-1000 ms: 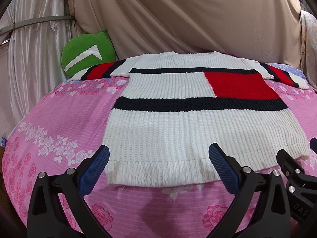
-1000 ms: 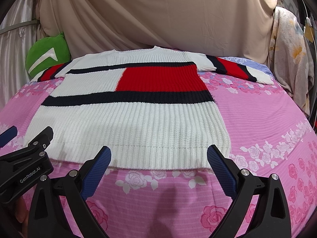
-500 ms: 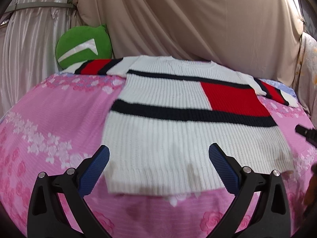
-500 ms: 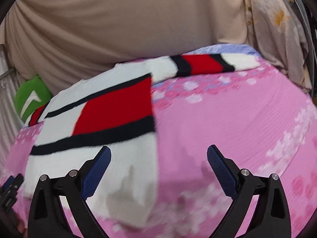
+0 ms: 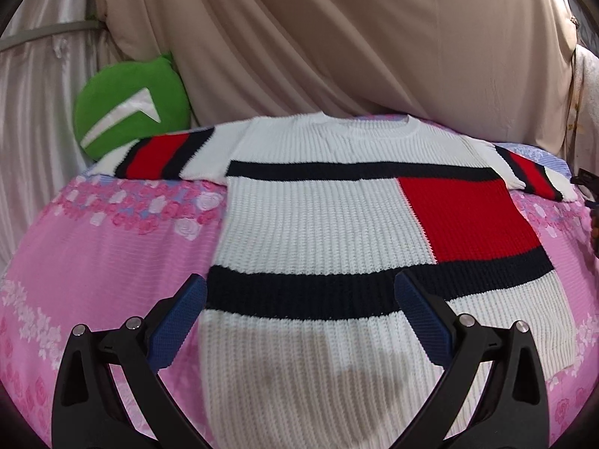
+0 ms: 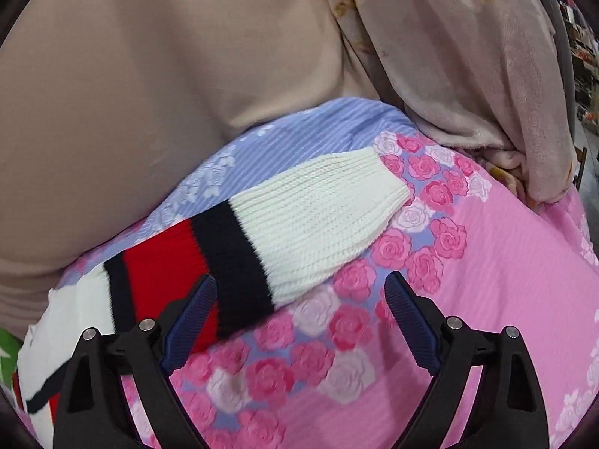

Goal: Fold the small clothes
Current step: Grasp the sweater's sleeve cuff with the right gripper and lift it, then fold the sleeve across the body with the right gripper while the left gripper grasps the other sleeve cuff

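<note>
A white knit sweater with navy stripes and a red block lies flat on a pink floral bedsheet, sleeves spread out to both sides. My left gripper is open and empty, just above the sweater's lower body near the lower navy stripe. My right gripper is open and empty, over the sheet just in front of the sweater's right sleeve; its left fingertip overlaps the sleeve's red and navy bands. The right gripper shows faintly at the far right edge of the left wrist view.
A green round cushion sits at the back left against beige drapes. A floral beige blanket hangs at the back right beside the sleeve's cuff.
Both grippers moved forward. The left one went from the hem to over the sweater's body. The right one swung right and forward, from the hem to the right sleeve.
</note>
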